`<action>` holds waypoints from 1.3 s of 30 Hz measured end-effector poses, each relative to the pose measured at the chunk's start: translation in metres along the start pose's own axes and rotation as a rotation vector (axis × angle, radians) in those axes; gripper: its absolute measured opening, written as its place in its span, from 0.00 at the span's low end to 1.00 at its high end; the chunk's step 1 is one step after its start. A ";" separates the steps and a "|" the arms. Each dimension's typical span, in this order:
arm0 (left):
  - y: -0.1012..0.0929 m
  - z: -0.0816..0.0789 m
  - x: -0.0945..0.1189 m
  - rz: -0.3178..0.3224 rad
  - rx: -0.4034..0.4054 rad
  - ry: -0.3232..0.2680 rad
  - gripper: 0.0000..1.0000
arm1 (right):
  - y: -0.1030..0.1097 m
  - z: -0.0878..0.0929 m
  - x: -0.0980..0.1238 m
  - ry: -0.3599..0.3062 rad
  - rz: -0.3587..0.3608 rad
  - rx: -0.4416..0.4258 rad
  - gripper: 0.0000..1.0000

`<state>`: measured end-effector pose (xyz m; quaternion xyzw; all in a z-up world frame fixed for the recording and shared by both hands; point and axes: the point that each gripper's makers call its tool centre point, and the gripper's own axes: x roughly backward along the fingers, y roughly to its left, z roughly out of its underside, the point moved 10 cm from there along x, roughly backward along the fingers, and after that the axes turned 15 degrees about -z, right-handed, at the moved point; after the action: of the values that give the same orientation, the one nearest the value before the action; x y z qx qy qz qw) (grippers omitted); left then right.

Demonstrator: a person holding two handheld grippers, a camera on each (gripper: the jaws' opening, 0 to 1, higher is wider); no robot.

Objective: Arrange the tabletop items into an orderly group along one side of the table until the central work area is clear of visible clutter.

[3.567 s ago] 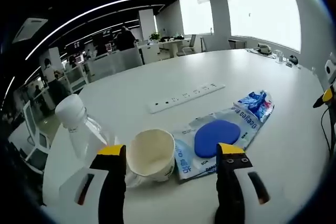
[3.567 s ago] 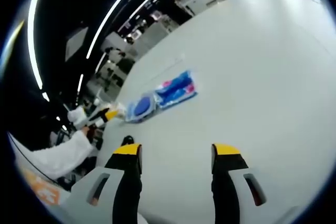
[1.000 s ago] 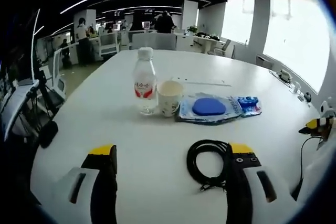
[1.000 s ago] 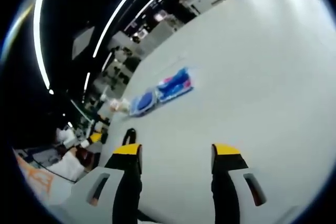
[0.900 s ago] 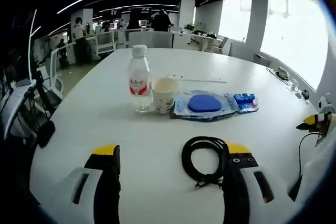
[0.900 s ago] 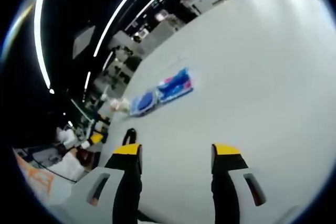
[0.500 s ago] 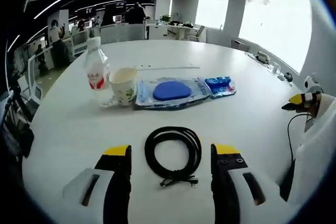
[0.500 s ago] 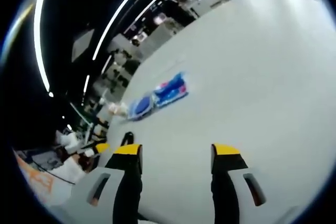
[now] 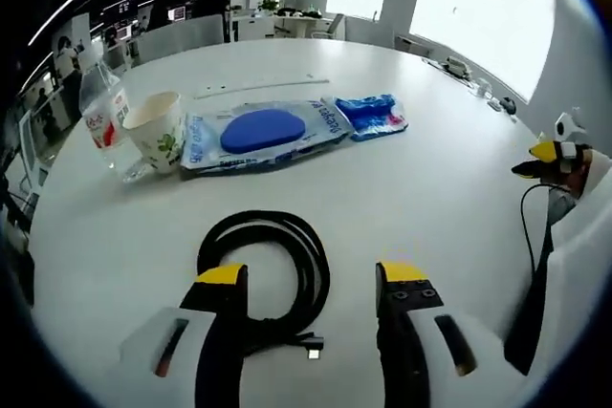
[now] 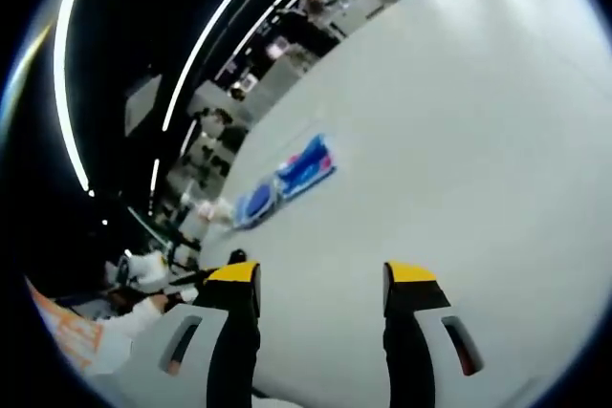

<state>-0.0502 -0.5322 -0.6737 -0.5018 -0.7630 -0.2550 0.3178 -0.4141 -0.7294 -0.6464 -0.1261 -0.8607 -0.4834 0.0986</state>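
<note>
Item 1, left claw (image 9: 311, 279): I hold it released, jaws spread wide, low over the white counter (image 9: 449, 179). The near loop of the coiled black cable (image 9: 268, 269) lies between the jaws, its plug ends (image 9: 311, 346) just beside the left jaw; I cannot tell whether either jaw touches the cable

Item 2, row along the far side in the left gripper view: clear water bottle (image 9: 100, 112) with a red label, upright at the left end; paper cup (image 9: 158, 129) with a green print, upright, just beside the bottle; flat clear packet (image 9: 263, 133) with blue lettering and a blue oval pad inside, lying next to the cup; small blue wrapper (image 9: 373, 114) at the packet's right end. A white power strip (image 9: 263, 89) lies beyond the packet

Item 3, right claw (image 10: 320, 286): released, jaws apart, nothing between them, above bare counter (image 10: 459, 140). In the right gripper view I see the blue packet (image 10: 256, 200) and blue wrapper (image 10: 308, 165) well ahead to the left, with the cup (image 10: 222, 209) past them, small and blurred

Item 4, other claw in the left gripper view: a yellow tip (image 9: 540, 152) at the right edge, with a white sleeve (image 9: 574, 265) below it
</note>
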 end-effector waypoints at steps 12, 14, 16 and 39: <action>-0.004 0.009 -0.010 -0.006 -0.034 0.026 0.35 | 0.006 0.003 -0.007 0.011 0.003 0.004 0.50; -0.004 0.009 -0.011 -0.003 -0.029 0.022 0.32 | 0.008 0.002 -0.008 0.016 0.000 0.004 0.50; -0.003 0.012 -0.016 -0.001 -0.020 0.039 0.27 | 0.009 0.002 -0.009 0.023 0.000 0.008 0.50; -0.003 -0.015 0.010 0.099 0.166 -0.041 0.03 | 0.018 -0.008 -0.027 0.053 -0.029 0.042 0.49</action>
<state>-0.0525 -0.5378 -0.6570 -0.5158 -0.7623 -0.1644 0.3547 -0.3826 -0.7308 -0.6349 -0.0986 -0.8694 -0.4698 0.1169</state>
